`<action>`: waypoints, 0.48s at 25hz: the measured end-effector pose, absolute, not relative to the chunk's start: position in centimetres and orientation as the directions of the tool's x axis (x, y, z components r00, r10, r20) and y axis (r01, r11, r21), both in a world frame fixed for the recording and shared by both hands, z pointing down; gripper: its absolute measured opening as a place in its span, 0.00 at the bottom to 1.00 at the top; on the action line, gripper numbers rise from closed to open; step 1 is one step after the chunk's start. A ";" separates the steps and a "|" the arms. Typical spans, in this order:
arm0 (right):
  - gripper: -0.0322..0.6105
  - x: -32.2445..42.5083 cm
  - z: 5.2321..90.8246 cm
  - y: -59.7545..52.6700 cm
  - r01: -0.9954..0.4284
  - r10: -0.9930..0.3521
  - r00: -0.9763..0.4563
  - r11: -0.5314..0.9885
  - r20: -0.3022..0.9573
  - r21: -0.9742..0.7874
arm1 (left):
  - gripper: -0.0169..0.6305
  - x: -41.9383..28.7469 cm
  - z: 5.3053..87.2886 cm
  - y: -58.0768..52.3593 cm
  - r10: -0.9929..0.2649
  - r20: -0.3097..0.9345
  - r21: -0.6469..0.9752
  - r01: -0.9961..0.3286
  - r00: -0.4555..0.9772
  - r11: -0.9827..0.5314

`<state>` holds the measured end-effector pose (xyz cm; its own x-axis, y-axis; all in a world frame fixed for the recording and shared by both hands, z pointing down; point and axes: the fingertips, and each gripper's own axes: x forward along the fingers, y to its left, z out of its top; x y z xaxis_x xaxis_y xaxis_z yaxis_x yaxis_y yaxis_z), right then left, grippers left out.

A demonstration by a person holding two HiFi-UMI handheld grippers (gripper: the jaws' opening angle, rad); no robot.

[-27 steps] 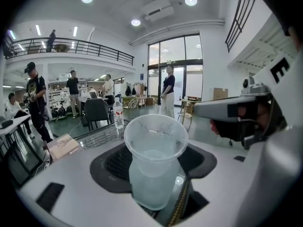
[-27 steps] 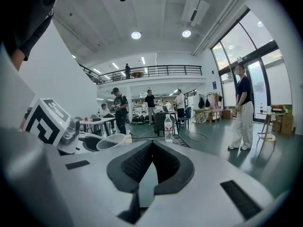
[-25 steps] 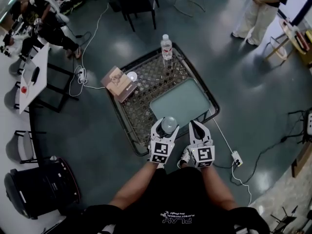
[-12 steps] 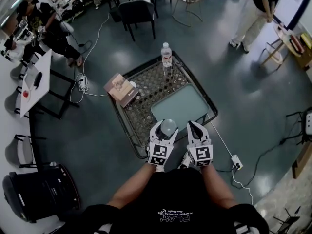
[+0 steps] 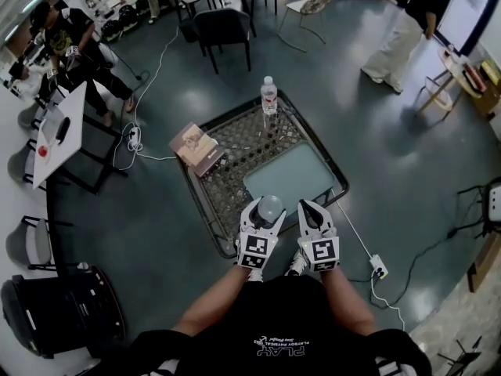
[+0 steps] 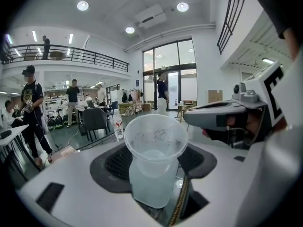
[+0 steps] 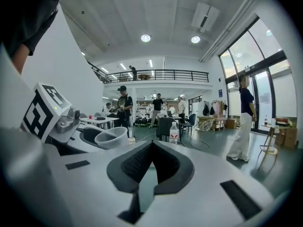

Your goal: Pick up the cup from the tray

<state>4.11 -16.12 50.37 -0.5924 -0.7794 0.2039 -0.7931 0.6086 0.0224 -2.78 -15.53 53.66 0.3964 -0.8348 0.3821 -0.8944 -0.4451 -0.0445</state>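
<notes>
Far left in the head view, a white table (image 5: 61,124) and a black bin (image 5: 59,312) stand on the floor, well apart from the work. Next comes a brown book (image 5: 196,146) at the left edge of the mesh table (image 5: 223,198). A water bottle (image 5: 268,96) stands upright at the table's far corner, and the pale tray (image 5: 297,171) lies toward its right side. The left gripper (image 5: 264,219) holds the clear plastic cup (image 5: 270,205) at the table's near edge, just beside the tray's near corner. The right gripper (image 5: 313,215) hovers just to the right of it, not touching. A power strip (image 5: 378,267) lies on the floor farther right.

Only the left gripper view shows the grip itself. The jaws are clamped around the cup's lower body, and the rim stands free above them. The right gripper view shows its own jaws closed on themselves, pads meeting at the tips. The cup's rim sits off to its left, and the bottle and a dark chair (image 7: 165,126) lie beyond.

The cup stands upright, long axis vertical, mouth facing up.
</notes>
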 end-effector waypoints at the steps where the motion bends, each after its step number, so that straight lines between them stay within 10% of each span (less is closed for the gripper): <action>1: 0.05 4.1 50.3 -16.1 -0.794 -0.780 -0.592 0.608 0.205 0.022 | 0.49 -2.8 53.6 -15.6 -0.835 0.382 -0.044 -0.895 0.395 -0.444; 12: 0.05 4.2 50.4 -15.9 -0.800 -0.783 -0.585 0.600 0.213 0.012 | 0.48 -3.2 53.7 -15.5 -0.839 0.374 -0.044 -0.896 0.395 -0.442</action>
